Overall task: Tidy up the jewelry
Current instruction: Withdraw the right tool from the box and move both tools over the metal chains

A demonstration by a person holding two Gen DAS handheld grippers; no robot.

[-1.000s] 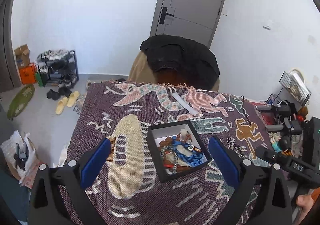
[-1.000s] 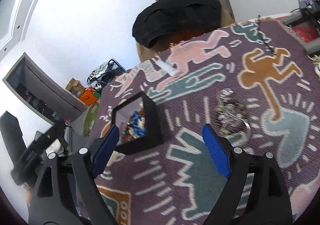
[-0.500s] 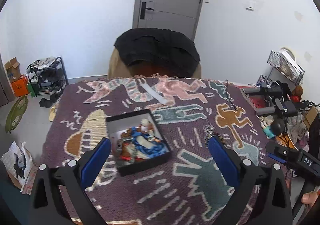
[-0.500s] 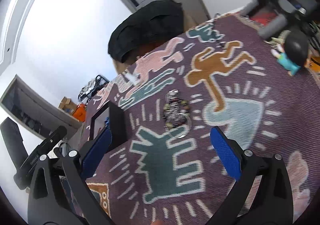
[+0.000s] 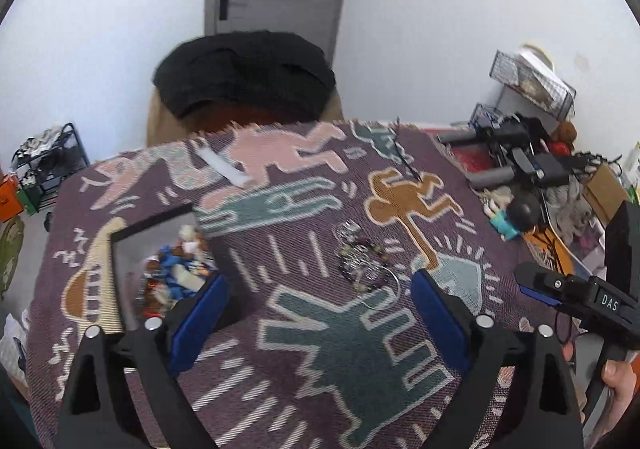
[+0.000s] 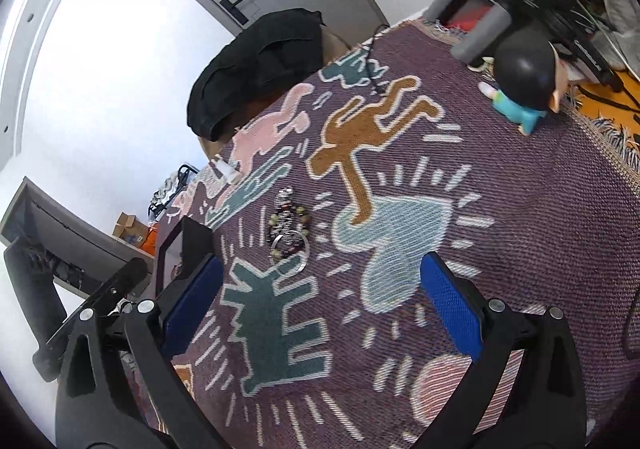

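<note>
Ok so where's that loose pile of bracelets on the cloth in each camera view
Left wrist view: the pile of bracelets lies right of centre, just ahead of the open left gripper, nearer its right-hand finger.
Right wrist view: the pile of bracelets lies left of centre, ahead of the open right gripper.
Shared landmark: the orange figure woven into the cloth, just beyond the pile.

Left gripper [image 5: 316, 313] has swung right: black box [image 5: 160, 273] slid from centre view to its left finger, and the loose jewelry pile [image 5: 362, 263] now sits just ahead between the open jaws. Right gripper [image 6: 320, 301] also panned right; pile [image 6: 289, 225] shifted left of centre, box [image 6: 184, 253] mostly behind left finger, doll [image 6: 520, 89] now in view far right.
</note>
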